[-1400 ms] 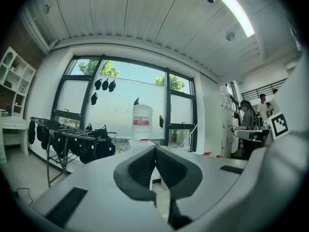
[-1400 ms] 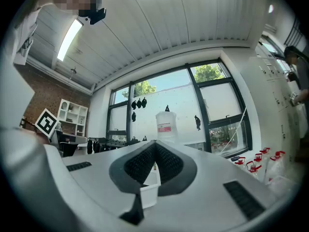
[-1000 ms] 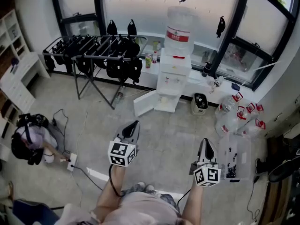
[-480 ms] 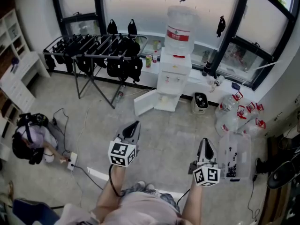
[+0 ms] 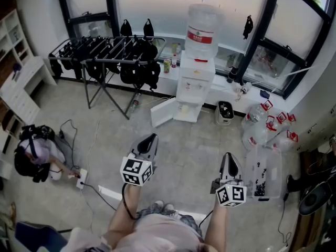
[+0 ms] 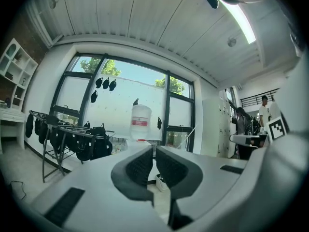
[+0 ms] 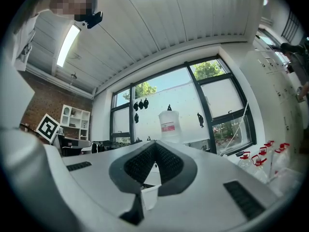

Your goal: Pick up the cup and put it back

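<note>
Jaws together and empty, left gripper [image 5: 150,138] and right gripper [image 5: 229,157] face the water dispenser [image 5: 195,83] at twelve o'clock; no cup shows, so approach likely comes first.

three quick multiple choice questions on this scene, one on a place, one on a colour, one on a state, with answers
1. In the head view, the drying rack stands on which side of the water dispenser?
A. left
B. right
C. in front of it

2. The label on the bottle atop the dispenser is:
A. blue
B. red
C. green

3. The left gripper is:
A. wide open
B. shut on a cup
C. shut on nothing

Answers:
1 A: the rack fills the upper left, and the dispenser is at the centre.
2 B: the band around the clear bottle is red.
3 C: its own view shows the pads together with nothing between them.
</note>
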`<state>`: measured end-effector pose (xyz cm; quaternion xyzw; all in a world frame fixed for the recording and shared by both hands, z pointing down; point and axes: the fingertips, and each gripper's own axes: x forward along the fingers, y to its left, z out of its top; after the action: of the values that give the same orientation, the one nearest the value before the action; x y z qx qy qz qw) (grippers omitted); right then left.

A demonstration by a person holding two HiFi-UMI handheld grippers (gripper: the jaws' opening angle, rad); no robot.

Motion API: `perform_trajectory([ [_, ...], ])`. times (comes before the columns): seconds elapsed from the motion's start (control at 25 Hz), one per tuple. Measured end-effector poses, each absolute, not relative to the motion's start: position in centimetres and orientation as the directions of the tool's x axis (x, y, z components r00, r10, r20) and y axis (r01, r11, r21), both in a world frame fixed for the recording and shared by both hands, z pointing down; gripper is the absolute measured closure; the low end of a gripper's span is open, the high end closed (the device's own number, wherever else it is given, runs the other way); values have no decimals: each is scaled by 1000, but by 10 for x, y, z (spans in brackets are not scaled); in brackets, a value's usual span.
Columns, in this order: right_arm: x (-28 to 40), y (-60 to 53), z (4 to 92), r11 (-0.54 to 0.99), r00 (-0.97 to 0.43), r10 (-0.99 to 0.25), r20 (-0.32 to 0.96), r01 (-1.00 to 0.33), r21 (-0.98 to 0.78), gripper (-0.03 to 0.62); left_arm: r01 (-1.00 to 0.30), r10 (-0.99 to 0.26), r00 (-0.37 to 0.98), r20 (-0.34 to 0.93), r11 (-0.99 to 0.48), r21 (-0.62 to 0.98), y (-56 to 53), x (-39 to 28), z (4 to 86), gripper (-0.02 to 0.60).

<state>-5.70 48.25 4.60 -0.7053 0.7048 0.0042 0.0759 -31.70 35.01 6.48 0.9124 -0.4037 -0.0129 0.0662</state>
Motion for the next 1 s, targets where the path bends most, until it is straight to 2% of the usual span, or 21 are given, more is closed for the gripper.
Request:
perform_trajectory([
  [0.16,-58,483,47,9,2,-994,-106,-995,-104,577,-695,-704,710,7,-699,168,354,-312,62,549],
  [0.2,-58,483,48,8,3,-995,-104,-994,-105,577,-687,-697,717,5,-706,172,355,-312,62,529],
  [0.28,-58,484,49,7,5,-995,-104,-994,-111,577,-679,-688,726,8,-714,173,356,-311,63,424],
  [0.36,-58,485,51,7,5,-995,-103,-994,-113,577,-674,-684,729,7,-717,174,356,-310,64,348],
  [0.56,-58,484,53,2,10,-995,-98,-993,-119,577,-661,-682,730,-49,-723,201,353,-313,58,240],
  [0.72,-60,483,53,-9,20,-996,-92,-993,-118,577,-645,-670,739,-71,-733,216,350,-315,54,218],
  [1.0,-68,481,57,-36,48,-995,-88,-990,-139,576,-629,-652,755,-68,-750,204,343,-317,54,213],
])
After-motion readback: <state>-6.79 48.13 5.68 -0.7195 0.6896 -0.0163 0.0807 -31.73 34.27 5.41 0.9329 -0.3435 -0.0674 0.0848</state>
